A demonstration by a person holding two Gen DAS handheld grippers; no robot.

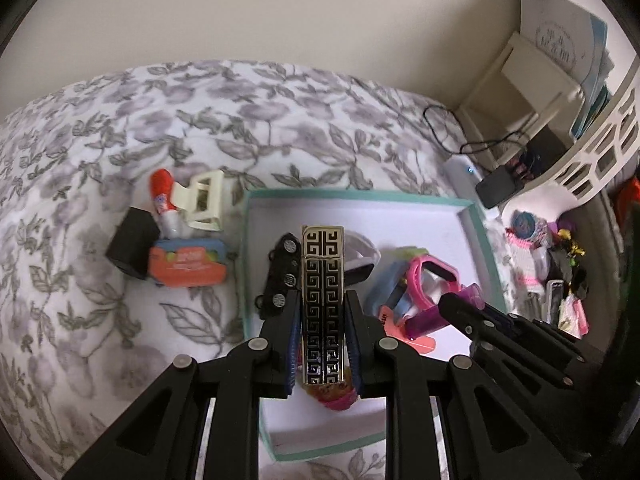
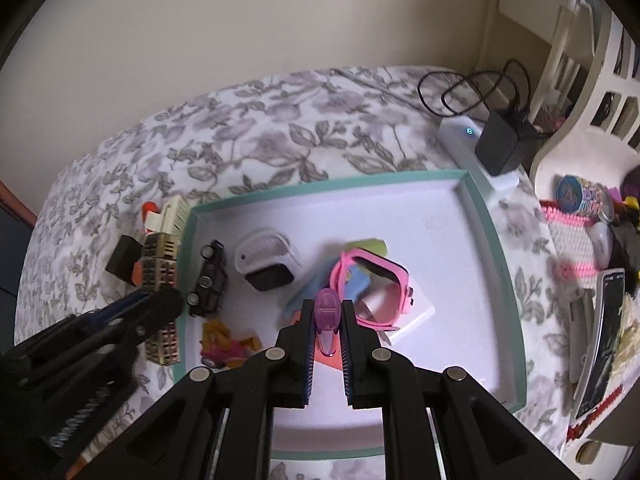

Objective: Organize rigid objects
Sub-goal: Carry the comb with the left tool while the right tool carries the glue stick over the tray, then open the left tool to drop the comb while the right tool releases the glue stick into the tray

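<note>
My left gripper (image 1: 322, 300) is shut on a gold and black patterned case (image 1: 322, 280), held above the left side of a teal-rimmed white tray (image 1: 478, 240). My right gripper (image 2: 327, 312) is shut on a purple tube (image 2: 327, 320) over the tray (image 2: 492, 240). In the tray lie a black toy car (image 2: 208, 280), a white and black device (image 2: 266, 260), a pink watch (image 2: 380, 280) and an orange-pink toy (image 2: 228, 344). The left gripper with the case (image 2: 160, 280) shows at the tray's left edge in the right wrist view.
Left of the tray on the floral bedspread lie a black box (image 1: 132, 246), an orange-blue pack (image 1: 188, 266), a red-capped tube (image 1: 162, 196) and a cream hair clip (image 1: 204, 202). A white charger with a black adapter (image 2: 504, 140) and a cluttered white basket (image 2: 580, 120) are on the right.
</note>
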